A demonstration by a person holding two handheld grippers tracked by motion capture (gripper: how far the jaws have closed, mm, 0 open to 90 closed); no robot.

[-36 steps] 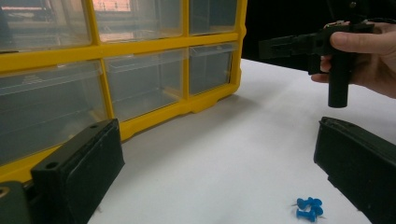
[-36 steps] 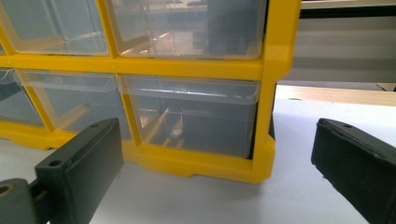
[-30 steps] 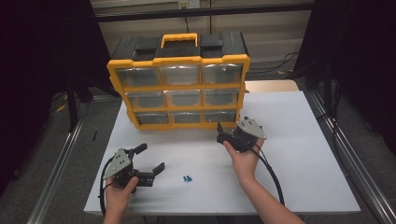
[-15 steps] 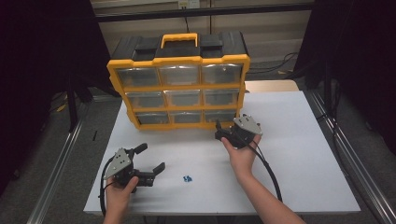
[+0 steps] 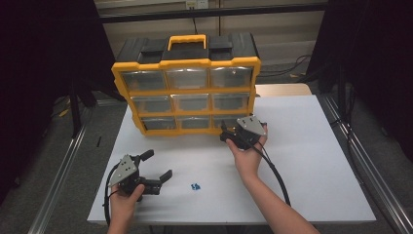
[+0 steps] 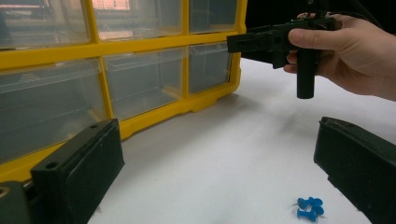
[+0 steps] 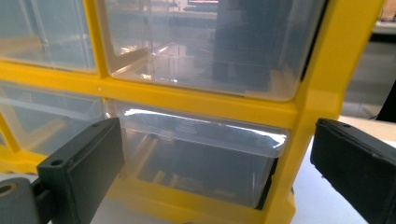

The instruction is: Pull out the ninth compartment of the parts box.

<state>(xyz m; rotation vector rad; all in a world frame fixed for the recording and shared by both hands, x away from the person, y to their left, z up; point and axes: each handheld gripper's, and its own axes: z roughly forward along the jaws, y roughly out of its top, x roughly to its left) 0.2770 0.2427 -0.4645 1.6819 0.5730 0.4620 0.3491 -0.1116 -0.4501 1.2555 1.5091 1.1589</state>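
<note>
Here, the right gripper point(image 5: 228, 137) is up against the bottom right drawer point(image 7: 196, 156) of the yellow organizer point(image 5: 187, 92).
Its jaws stand wide apart on either side of that clear drawer, holding nothing, and the drawer sits slightly pulled out of its frame. The left gripper point(image 5: 158, 166) rests low over the white tabletop point(image 5: 311, 161), jaws also spread wide and empty, with a small cluster of blue pushpins point(image 6: 309, 207) lying just beside it on the tabletop.
</note>
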